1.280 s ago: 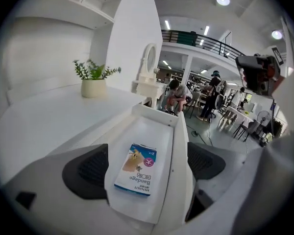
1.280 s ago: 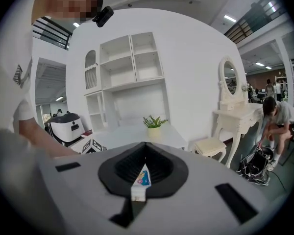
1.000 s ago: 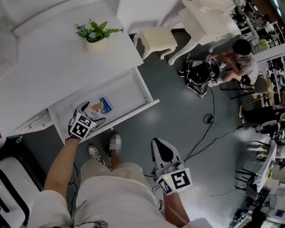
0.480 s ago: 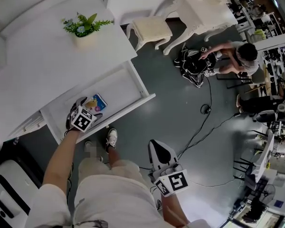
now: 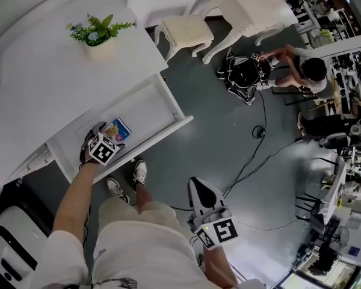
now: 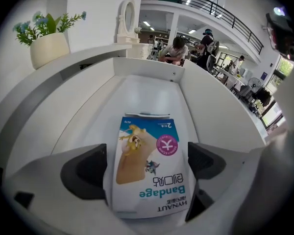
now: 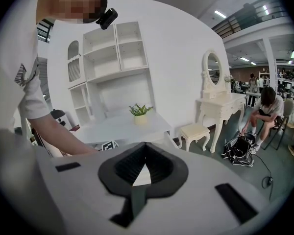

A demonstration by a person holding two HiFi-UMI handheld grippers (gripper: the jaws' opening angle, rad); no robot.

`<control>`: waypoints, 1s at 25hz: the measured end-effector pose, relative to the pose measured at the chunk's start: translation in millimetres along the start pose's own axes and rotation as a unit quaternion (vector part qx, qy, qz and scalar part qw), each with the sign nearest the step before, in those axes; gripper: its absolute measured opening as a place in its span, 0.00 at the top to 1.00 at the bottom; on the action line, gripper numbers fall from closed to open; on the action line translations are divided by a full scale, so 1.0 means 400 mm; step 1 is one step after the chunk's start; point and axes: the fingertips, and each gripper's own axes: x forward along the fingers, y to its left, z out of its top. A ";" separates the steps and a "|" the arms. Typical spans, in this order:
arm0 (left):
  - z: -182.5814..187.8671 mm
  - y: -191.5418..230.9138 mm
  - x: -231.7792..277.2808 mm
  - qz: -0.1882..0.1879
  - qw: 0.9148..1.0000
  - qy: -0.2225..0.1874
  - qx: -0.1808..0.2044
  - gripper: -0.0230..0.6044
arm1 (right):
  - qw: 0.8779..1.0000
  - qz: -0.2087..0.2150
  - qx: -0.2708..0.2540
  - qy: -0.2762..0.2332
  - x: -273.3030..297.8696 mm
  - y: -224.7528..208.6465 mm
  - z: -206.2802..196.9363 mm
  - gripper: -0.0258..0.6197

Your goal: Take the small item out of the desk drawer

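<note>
**White drawer, packet between the jaws**

White desk [image 5: 54, 71] with its drawer [image 5: 153, 104] pulled open. The left arm stretched down and forward, the left gripper [image 6: 147, 166] low inside the drawer, jaws wide either side of the bandage packet [image 6: 146, 153]. The packet lay flat, long axis along the jaws, brand name nearest the gripper. The right gripper [image 7: 144, 169] hung by the thigh, jaws closed, empty.

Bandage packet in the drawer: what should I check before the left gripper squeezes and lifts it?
1. Drawer pulled open: ok.
2. Bandage packet lies between the jaws of the left gripper: ok.
3. Jaws shut on the packet: not ok, they stand apart.
4. Pads touching the packet's edges: cannot tell.
5. Right gripper away from the drawer, shut and empty: ok.
</note>
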 end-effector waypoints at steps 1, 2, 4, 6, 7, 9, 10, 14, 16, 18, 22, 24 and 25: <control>-0.007 0.000 0.002 0.001 1.000 0.004 0.005 0.17 | 1.000 0.000 0.001 0.001 -0.002 -0.001 -0.002 0.95; -0.012 0.000 0.004 0.003 1.000 0.007 0.011 0.17 | 1.000 -0.001 0.001 0.001 -0.004 -0.002 -0.003 0.95; -0.014 -0.002 0.007 0.008 1.000 0.009 0.020 0.17 | 1.000 -0.002 0.001 0.002 -0.007 -0.003 -0.005 0.95; -0.014 -0.002 0.010 0.011 1.000 0.010 0.023 0.17 | 1.000 -0.003 0.000 0.003 -0.009 -0.002 -0.007 0.95; -0.014 -0.003 0.012 0.012 1.000 0.011 0.023 0.17 | 1.000 -0.002 0.000 0.003 -0.009 0.000 -0.008 0.95; -0.016 -0.003 0.012 0.012 1.000 0.010 0.023 0.17 | 1.000 -0.002 -0.002 0.005 -0.009 0.006 -0.009 0.95; -0.016 -0.003 0.011 0.012 1.000 0.009 0.022 0.17 | 1.000 -0.001 -0.003 0.006 -0.010 0.009 -0.008 0.95; -0.014 -0.002 0.009 0.013 1.000 0.004 0.023 0.16 | 1.000 -0.001 -0.005 0.008 -0.016 0.016 -0.009 0.95; -0.014 -0.002 0.009 0.013 1.000 0.004 0.022 0.16 | 1.000 -0.001 -0.006 0.010 -0.021 0.018 -0.011 0.95; -0.015 0.000 0.007 0.019 1.000 0.002 0.022 0.16 | 1.000 -0.002 -0.007 0.011 -0.024 0.021 -0.014 0.95; -0.013 -0.002 -0.003 0.025 0.999 -0.011 0.017 0.21 | 1.000 -0.003 -0.009 0.010 -0.030 0.025 -0.010 0.95; -0.015 -0.005 -0.007 0.025 1.000 -0.011 0.012 0.26 | 1.000 -0.002 -0.009 0.008 -0.033 0.029 -0.009 0.95; -0.017 -0.007 -0.009 0.025 1.000 -0.008 0.010 0.26 | 1.000 -0.002 -0.008 0.008 -0.035 0.031 -0.010 0.95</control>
